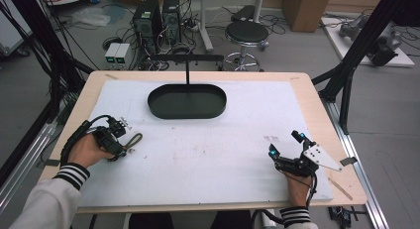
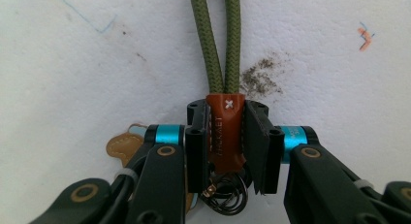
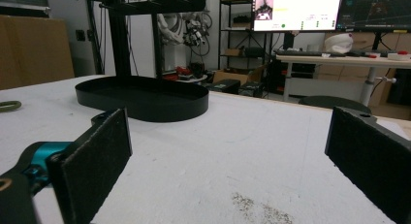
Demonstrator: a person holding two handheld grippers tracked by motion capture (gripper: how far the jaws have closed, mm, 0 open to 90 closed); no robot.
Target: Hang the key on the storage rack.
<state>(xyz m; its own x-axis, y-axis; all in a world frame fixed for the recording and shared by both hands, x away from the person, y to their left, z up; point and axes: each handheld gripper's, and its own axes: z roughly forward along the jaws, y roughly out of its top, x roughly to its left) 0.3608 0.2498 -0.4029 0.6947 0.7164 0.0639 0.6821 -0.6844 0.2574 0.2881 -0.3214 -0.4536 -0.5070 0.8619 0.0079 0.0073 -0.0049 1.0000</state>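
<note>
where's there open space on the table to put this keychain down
The widest bare patch of the white mat lies between the left gripper and the right gripper, in front of the black oval tray. The mat right of the tray is bare too, and so is the tray floor. The left edge is crowded: the gripper is shut on the green-cord keychain there.

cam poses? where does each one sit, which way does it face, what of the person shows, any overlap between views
High view: above the person's side, looking forward and down at the table; both forearms, left claw, right claw.
Left gripper view: on the left claw, facing down at the white sheet; pads clamp the keychain strap.
Right gripper view: on the open right claw, looking level across the table.
Shared: black tray.
</note>
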